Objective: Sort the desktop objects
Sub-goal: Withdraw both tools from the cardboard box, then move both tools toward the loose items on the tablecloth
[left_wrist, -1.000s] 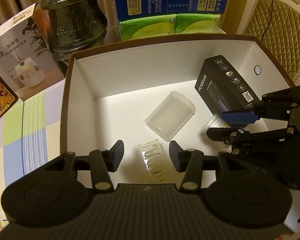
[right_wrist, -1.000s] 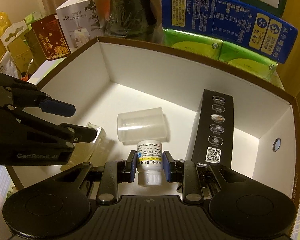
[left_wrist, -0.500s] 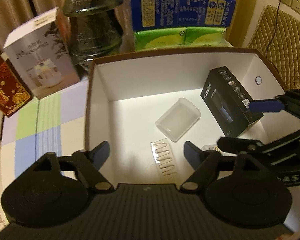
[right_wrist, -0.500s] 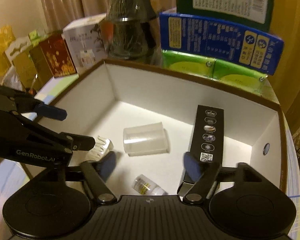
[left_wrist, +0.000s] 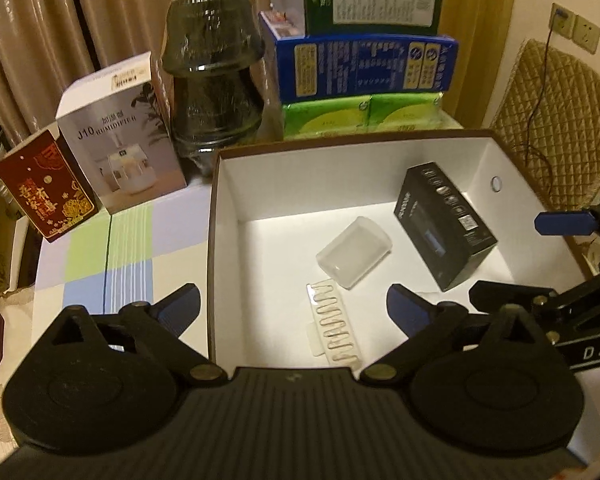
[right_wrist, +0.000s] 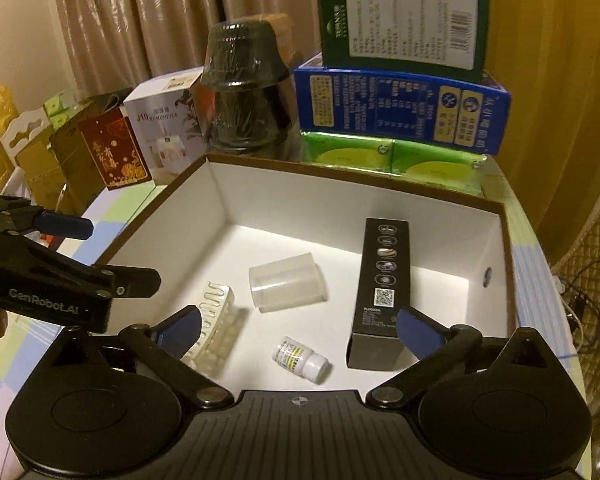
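Note:
A brown cardboard box with a white inside (left_wrist: 220, 216) (right_wrist: 172, 208) holds a clear plastic cup on its side (left_wrist: 354, 252) (right_wrist: 286, 288), a black carton (left_wrist: 444, 224) (right_wrist: 382, 288), a clear hair claw clip (left_wrist: 334, 326) (right_wrist: 220, 320) and a small white pill bottle (right_wrist: 300, 360). My left gripper (left_wrist: 294, 306) is open and empty above the box's near edge; it shows at the left in the right wrist view (right_wrist: 112, 254). My right gripper (right_wrist: 298, 326) is open and empty above the bottle; it shows at the right in the left wrist view (left_wrist: 512, 258).
Behind the box stand a white humidifier carton (left_wrist: 120, 136), a red carton (left_wrist: 46, 188), stacked dark bowls (left_wrist: 214, 80), blue and green boxes (left_wrist: 364, 64) and green tissue packs (left_wrist: 360, 114). A checked cloth (left_wrist: 100, 248) covers the table. A quilted chair (left_wrist: 556, 120) is at the right.
My right gripper opened and let go of the pill bottle, which now lies on the box floor. My left gripper opened wider. Both grippers pulled back and up from the box.

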